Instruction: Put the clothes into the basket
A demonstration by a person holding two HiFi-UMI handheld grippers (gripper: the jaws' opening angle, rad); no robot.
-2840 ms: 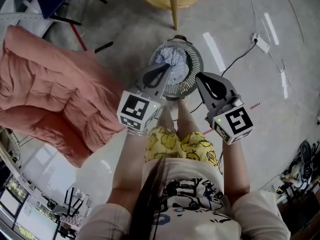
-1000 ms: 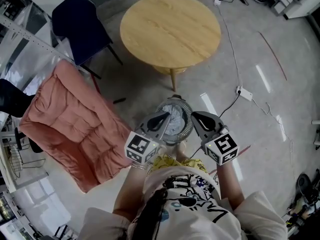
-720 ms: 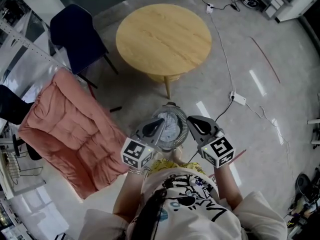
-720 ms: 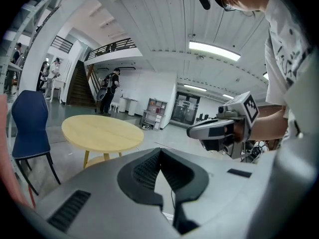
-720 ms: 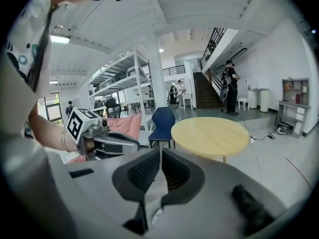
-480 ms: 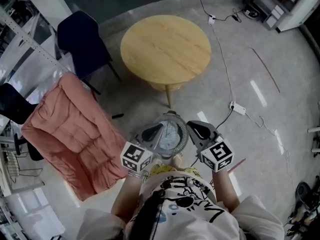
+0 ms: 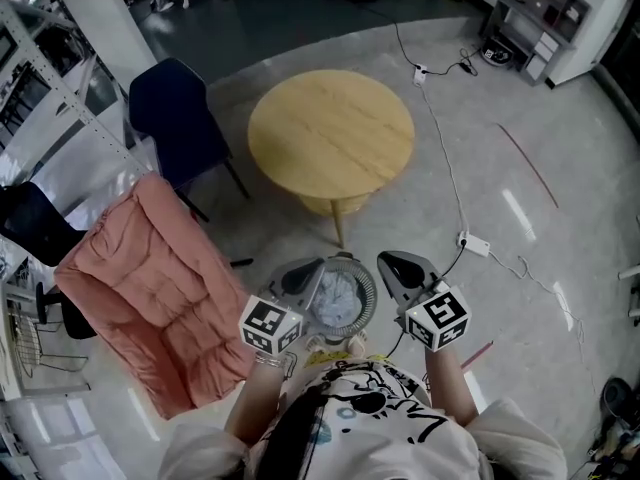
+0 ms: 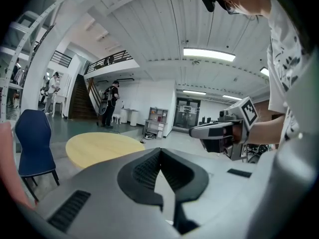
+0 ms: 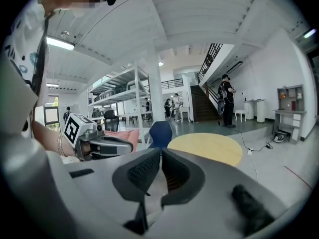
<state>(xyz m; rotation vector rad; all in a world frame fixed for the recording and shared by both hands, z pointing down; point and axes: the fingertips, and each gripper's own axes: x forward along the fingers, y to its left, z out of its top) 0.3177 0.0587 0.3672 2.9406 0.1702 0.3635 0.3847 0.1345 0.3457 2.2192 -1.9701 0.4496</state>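
Observation:
A round wire basket (image 7: pixel 371 303) stands on the floor in front of the person's feet, with light blue-grey clothes (image 7: pixel 338 293) bunched inside it. My left gripper (image 7: pixel 308 271) hangs over the basket's left rim and my right gripper (image 7: pixel 397 266) just off its right rim; both are well above it. In the left gripper view my left gripper (image 8: pixel 159 152) has its jaws pressed together with nothing in them. In the right gripper view my right gripper (image 9: pixel 160 152) is likewise shut and empty. Each gripper shows in the other's view: the right gripper (image 8: pixel 219 131) and the left gripper (image 9: pixel 105 143).
A round wooden table (image 7: pixel 330 138) stands beyond the basket, with a dark blue chair (image 7: pixel 175 118) to its left. A large pink padded quilt (image 7: pixel 150 288) lies at the left. A power strip (image 7: pixel 470 243) and its cable run across the floor at the right.
Both grippers have risen away from the basket, still shut and empty. The head view has pulled up too, so the basket looks smaller and more of the room shows.

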